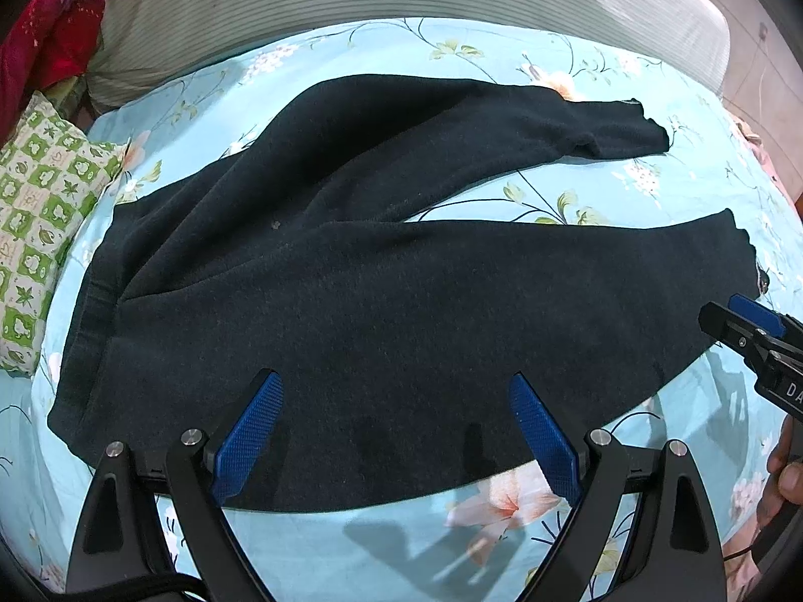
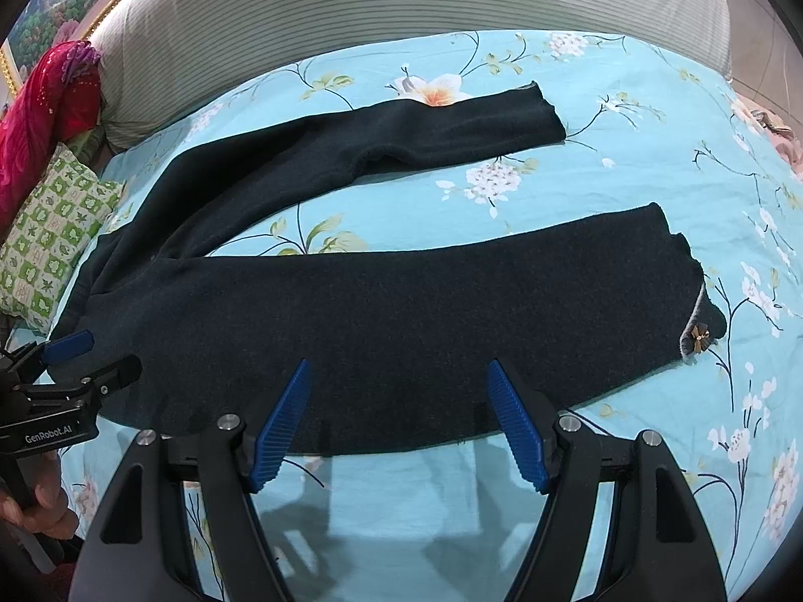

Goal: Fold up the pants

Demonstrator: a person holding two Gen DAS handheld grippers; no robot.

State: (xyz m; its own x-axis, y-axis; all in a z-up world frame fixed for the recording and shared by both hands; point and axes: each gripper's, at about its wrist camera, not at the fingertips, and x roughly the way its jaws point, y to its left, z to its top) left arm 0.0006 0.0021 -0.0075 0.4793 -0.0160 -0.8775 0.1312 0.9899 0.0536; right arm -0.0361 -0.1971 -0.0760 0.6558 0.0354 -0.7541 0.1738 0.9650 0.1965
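Dark pants (image 1: 381, 301) lying spread across floral sheet (image 1: 351, 50), legs reaching toward 3 o'clock, left gripper (image 1: 396, 431) gaping wide at 6 o'clock, right gripper (image 2: 399, 421) likewise spread, holding nothing

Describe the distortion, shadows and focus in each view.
Left wrist: fisheye bows the bedsheet; left gripper casts soft shadows near the pants; sharp focus. Right wrist: same bowing, black corners; right gripper shadows fall on the sheet; dark pants show little detail.

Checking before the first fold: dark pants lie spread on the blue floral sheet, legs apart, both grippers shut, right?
Not quite. Both the left gripper and the right gripper are open, as each wrist view shows. The dark pants do lie spread on the blue floral sheet, legs apart.
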